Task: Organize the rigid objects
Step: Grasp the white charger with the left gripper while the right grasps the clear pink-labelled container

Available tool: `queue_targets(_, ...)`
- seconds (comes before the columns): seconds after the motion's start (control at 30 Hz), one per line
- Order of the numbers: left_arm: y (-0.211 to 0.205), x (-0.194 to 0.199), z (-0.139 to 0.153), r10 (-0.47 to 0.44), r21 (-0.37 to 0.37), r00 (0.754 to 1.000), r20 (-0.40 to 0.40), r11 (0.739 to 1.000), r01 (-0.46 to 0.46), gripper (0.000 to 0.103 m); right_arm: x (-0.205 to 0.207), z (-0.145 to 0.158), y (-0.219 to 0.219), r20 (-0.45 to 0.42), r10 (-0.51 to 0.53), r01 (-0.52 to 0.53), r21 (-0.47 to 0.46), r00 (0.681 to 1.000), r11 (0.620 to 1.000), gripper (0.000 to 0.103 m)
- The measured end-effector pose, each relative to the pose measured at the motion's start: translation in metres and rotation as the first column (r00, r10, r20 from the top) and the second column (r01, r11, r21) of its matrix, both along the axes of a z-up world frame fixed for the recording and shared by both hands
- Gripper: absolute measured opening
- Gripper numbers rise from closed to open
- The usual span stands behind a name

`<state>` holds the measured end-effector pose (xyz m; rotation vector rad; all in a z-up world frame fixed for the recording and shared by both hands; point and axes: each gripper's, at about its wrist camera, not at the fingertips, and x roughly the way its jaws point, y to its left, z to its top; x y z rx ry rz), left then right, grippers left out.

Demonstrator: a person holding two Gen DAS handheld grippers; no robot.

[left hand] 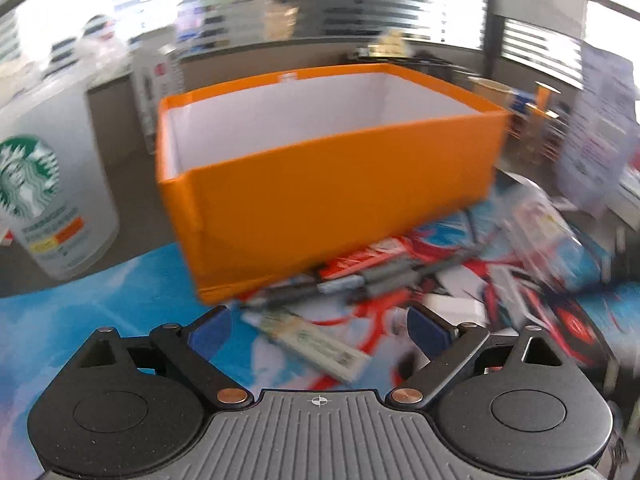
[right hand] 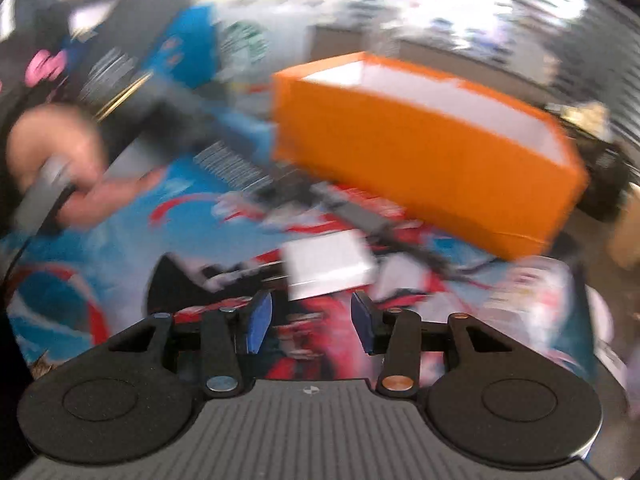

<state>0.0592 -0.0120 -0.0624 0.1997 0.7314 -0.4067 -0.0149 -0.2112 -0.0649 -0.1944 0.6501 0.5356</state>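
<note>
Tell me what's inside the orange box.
In the left wrist view, the orange box shows only bare white inner walls. Its floor is hidden behind the near orange wall, so anything lying low inside cannot be seen. The pens lie outside, on the mat in front of it.

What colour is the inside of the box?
White inside the orange box; clearest in the left wrist view.

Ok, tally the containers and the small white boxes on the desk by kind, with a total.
Orange box: 1
Starbucks cup: 1
Small white box: 1
Total: 3
The blurred pens by the orange box are left uncounted.
</note>
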Motion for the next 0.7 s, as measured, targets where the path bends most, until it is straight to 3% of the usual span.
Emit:
queue_targets(0.1,-0.018,-0.009,-0.002,-0.049,0.041,0.998,0.037,0.998,0.047,0.096,0.002,0.014,-0.029,0.073,-0.199,0.194,0.072,0.977,0.978,0.052)
queue_targets(0.2,-0.032,-0.012,-0.004,-0.076,0.071,0.995,0.060,0.995,0.071,0.096,0.004,0.011,-0.041,0.155,-0.431,0.428,0.056,0.889,0.902,0.072)
queue_targets(0.23,-0.035,-0.013,-0.005,-0.080,0.069,0.995,0.064,0.995,0.075,0.096,0.004,0.008,-0.042,0.179,-0.472,0.472,0.046,0.863,0.880,0.083)
queue_targets(0.3,-0.037,-0.013,-0.006,-0.075,0.060,0.995,0.068,0.996,0.071,0.096,0.006,0.002,-0.041,0.207,-0.523,0.523,0.059,0.827,0.851,0.095)
queue_targets(0.43,-0.038,-0.017,-0.007,-0.073,0.036,0.995,0.063,0.997,0.070,0.096,0.024,-0.015,-0.036,0.129,-0.536,0.534,0.056,0.834,0.844,0.095)
queue_targets(0.57,-0.042,-0.030,-0.009,-0.148,0.031,0.987,0.062,0.989,0.146,0.096,0.036,-0.032,-0.039,0.081,-0.550,0.547,0.055,0.831,0.835,0.091)
queue_targets(0.6,-0.045,-0.031,-0.011,-0.158,0.037,0.986,0.058,0.987,0.156,0.096,0.039,-0.036,-0.043,0.057,-0.553,0.550,0.066,0.831,0.833,0.086)
queue_targets(0.67,-0.048,-0.030,-0.016,-0.155,0.032,0.987,0.051,0.988,0.154,0.095,0.045,-0.041,-0.054,-0.028,-0.543,0.542,0.120,0.839,0.832,0.065)
queue_targets(0.7,-0.048,-0.028,-0.018,-0.157,0.017,0.987,0.041,0.988,0.156,0.095,0.046,-0.043,-0.058,-0.055,-0.541,0.543,0.146,0.839,0.827,0.063)
